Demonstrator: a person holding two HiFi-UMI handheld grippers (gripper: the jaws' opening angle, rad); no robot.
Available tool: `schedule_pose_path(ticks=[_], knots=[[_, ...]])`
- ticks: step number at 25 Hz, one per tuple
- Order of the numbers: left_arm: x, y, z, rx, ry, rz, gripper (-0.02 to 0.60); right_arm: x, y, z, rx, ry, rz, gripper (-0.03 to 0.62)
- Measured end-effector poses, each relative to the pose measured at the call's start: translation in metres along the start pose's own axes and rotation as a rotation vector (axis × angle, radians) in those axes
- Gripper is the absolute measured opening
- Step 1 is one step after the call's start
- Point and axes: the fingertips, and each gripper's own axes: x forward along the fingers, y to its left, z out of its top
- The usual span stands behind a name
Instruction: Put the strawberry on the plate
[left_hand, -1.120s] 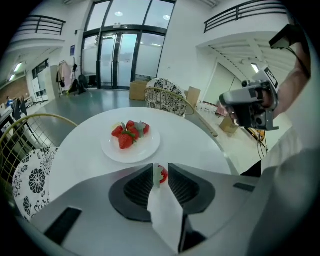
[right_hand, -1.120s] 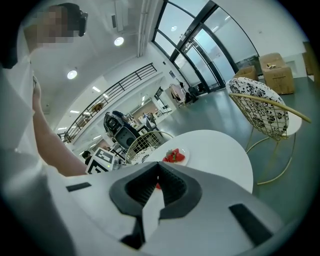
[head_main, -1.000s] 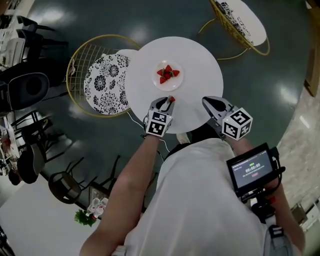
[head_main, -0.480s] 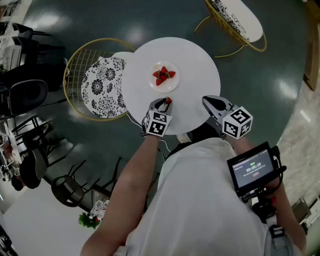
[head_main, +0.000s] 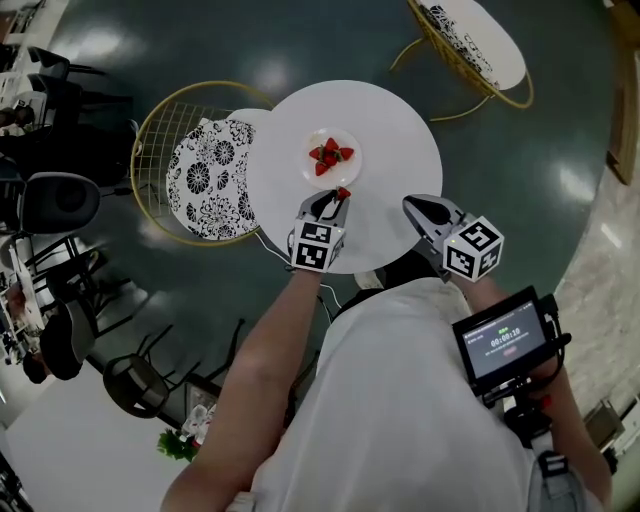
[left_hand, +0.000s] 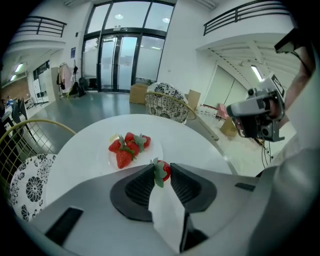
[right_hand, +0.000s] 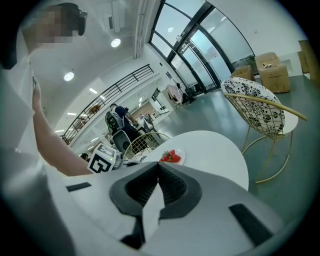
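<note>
My left gripper (head_main: 340, 197) (left_hand: 161, 171) is shut on a red strawberry (head_main: 343, 193) (left_hand: 162, 170) with green leaves, held just short of the plate's near rim. The small white plate (head_main: 331, 173) (left_hand: 153, 151) (right_hand: 180, 160) sits mid-table and carries several strawberries (head_main: 329, 155) (left_hand: 128, 148) (right_hand: 171, 157). My right gripper (head_main: 413, 205) (right_hand: 158, 167) hovers over the table's near right edge, its jaws closed together with nothing between them.
The round white table (head_main: 400, 130) (left_hand: 190, 142) (right_hand: 220, 155) holds the plate. A gold wire chair with a black-and-white floral cushion (head_main: 205, 170) (left_hand: 25, 182) stands at its left; another (head_main: 480, 35) (right_hand: 255, 107) stands beyond on the right. Dark chairs (head_main: 60, 180) crowd the far left floor.
My left gripper has carried the strawberry forward over the table, closer to the plate. The right gripper has stayed where it was.
</note>
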Motion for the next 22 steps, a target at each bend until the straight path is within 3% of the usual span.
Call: schedule_pose_path(ticks=[5,22], knots=[[0.012,0.012,0.018,-0.031,-0.025,0.029,0.101,-0.002,-0.001,-0.002,0.007,0.001,-0.011,0.007],[0.030,0.026,0.015,-0.004,0.050,0.041,0.101,-0.006,-0.009,0.001,0.011,0.005,-0.047,0.008]])
